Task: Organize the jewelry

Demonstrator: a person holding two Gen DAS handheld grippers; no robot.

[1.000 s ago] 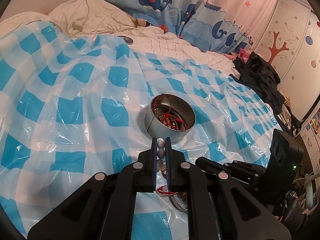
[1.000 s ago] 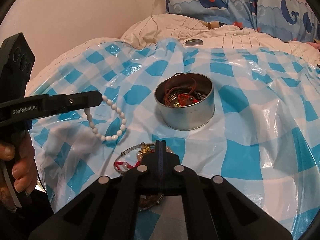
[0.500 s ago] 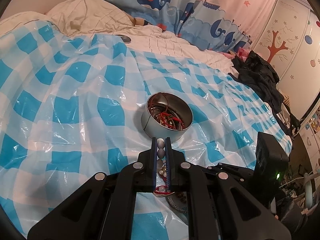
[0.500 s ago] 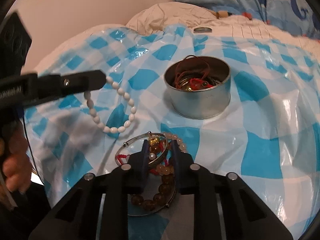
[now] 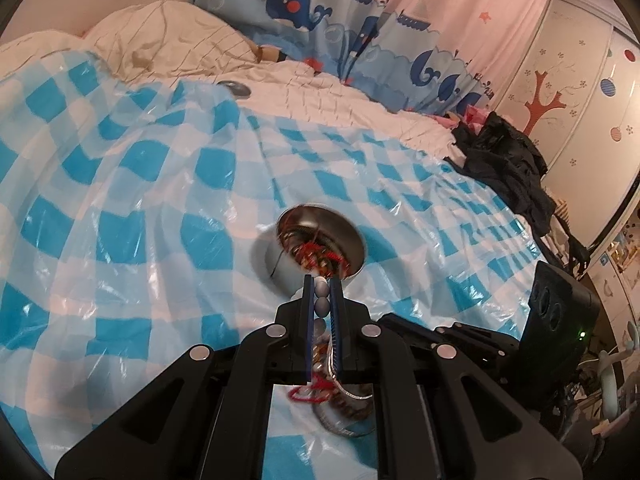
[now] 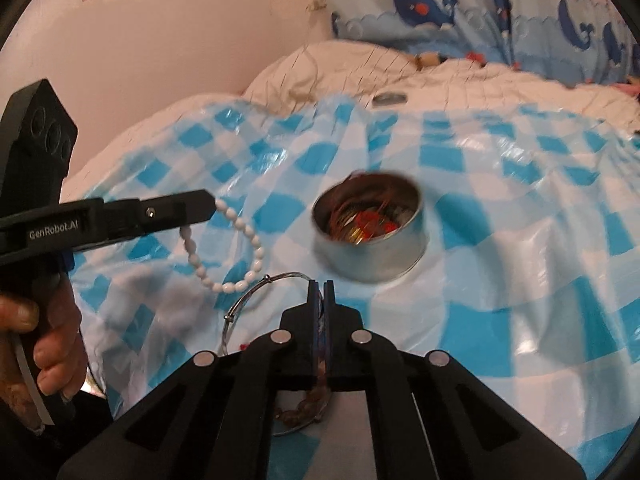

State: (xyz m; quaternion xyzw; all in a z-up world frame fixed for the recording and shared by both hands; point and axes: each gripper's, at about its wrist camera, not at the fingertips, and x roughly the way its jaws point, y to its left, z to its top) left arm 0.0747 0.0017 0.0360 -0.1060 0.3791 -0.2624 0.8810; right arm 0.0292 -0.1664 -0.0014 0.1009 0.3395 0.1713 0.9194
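Far left in the right wrist view, a hand (image 6: 44,344) holds the left gripper (image 6: 208,204), its jaws pinched narrow on a white bead bracelet (image 6: 240,252); the loop hangs free below the tips, clear of the blue-checked plastic sheet (image 6: 520,280) spread over the bed. In the left wrist view the same beads (image 5: 322,300) sit stacked between the blue pads. Next along, centre foreground: right gripper (image 6: 319,292), whose jaws have just been closing after a brief opening, now pressed together on a thin silver bangle (image 6: 256,288) that arcs out to their left; a brown bead bracelet (image 6: 304,408) dangles under them, and whether it is caught in the same grip I cannot tell. Right of that and farther up the sheet stands the round metal tin (image 6: 372,236), upright, open-topped, already holding a tangle of red cord and metal pieces. Key relation: the tin lies straight ahead of both tools, just beyond the tips, in line with the way each points. From the left wrist view the tin (image 5: 320,244) rim sits almost directly past the held beads, so the left hand looks the nearer for a drop. Frames blurred; some motion likely.
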